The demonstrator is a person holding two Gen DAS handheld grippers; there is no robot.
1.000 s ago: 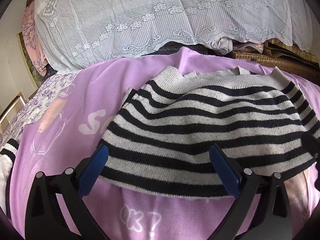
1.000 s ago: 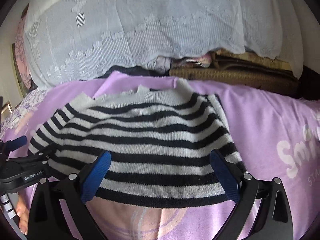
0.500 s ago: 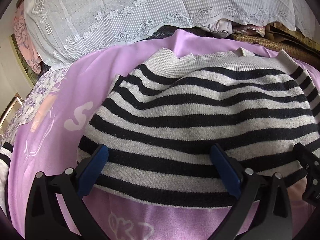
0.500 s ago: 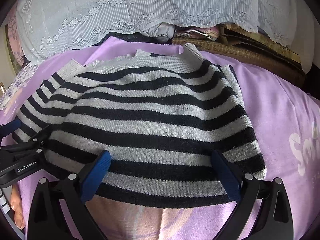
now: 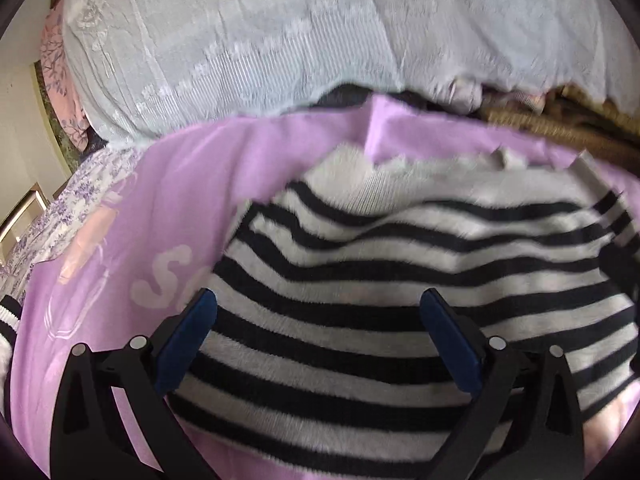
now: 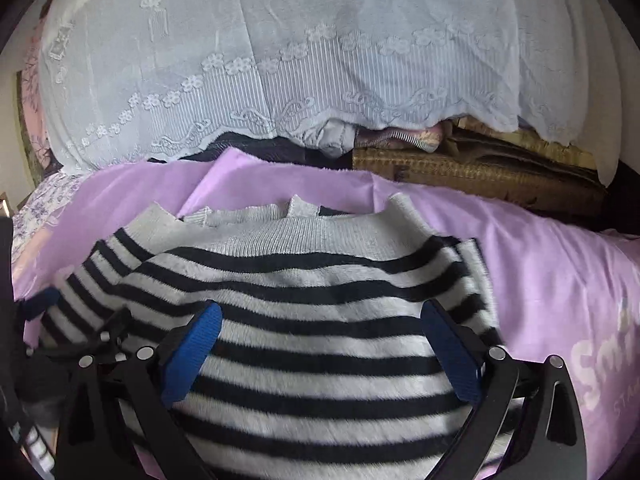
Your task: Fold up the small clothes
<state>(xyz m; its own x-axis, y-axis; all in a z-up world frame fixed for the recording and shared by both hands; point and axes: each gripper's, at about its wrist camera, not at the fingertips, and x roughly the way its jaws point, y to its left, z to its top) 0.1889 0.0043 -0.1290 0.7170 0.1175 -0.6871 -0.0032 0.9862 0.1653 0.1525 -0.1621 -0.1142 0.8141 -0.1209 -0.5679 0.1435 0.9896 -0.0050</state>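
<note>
A grey and black striped knit sweater (image 5: 400, 248) lies folded on the purple bedsheet (image 5: 168, 200), neck side away from me. My left gripper (image 5: 318, 312) is open and empty, its blue pads over the sweater's left half near the near edge. My right gripper (image 6: 320, 320) is open and empty over the sweater (image 6: 304, 280), towards its right half. The left gripper also shows at the left edge of the right wrist view (image 6: 76, 320). The sweater's near hem is hidden under both grippers.
A white lace cover (image 6: 280, 60) drapes over a pile at the back, with woven mats (image 6: 480, 164) and folded clothes under it. A floral sheet (image 5: 60, 208) lies to the left. Another striped garment (image 5: 8, 312) peeks in at the far left edge.
Both grippers have moved forward over the sweater, so its near hem now lies under the fingers. Both stay open. The sweater has not visibly shifted.
</note>
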